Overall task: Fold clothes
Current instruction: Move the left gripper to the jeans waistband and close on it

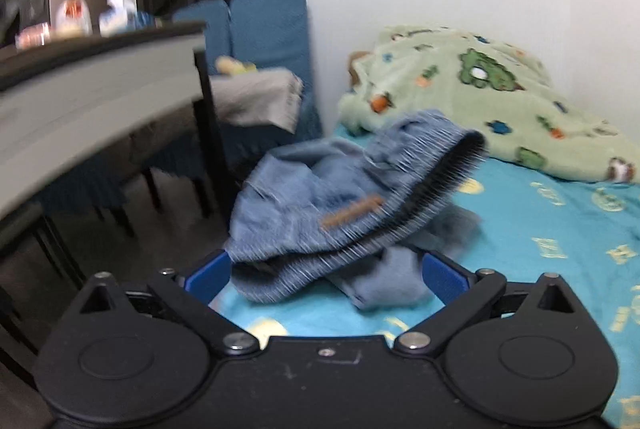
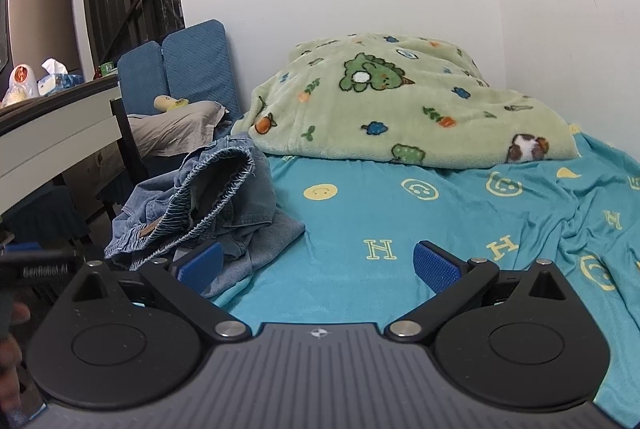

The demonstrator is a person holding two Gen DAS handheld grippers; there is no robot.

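On bed [image 2: 360, 221], crumpled jeans [image 2: 224, 197], claws [image 2: 318, 263] open

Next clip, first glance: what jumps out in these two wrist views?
A crumpled heap of denim clothes sits at the left edge of the bed's turquoise smiley-print sheet, unfolded, its elastic waistband gaping open. Behind it a pale green cartoon blanket is bunched against the white wall. Both the left gripper and the right gripper are open, holding nothing, with the left close up to the denim.
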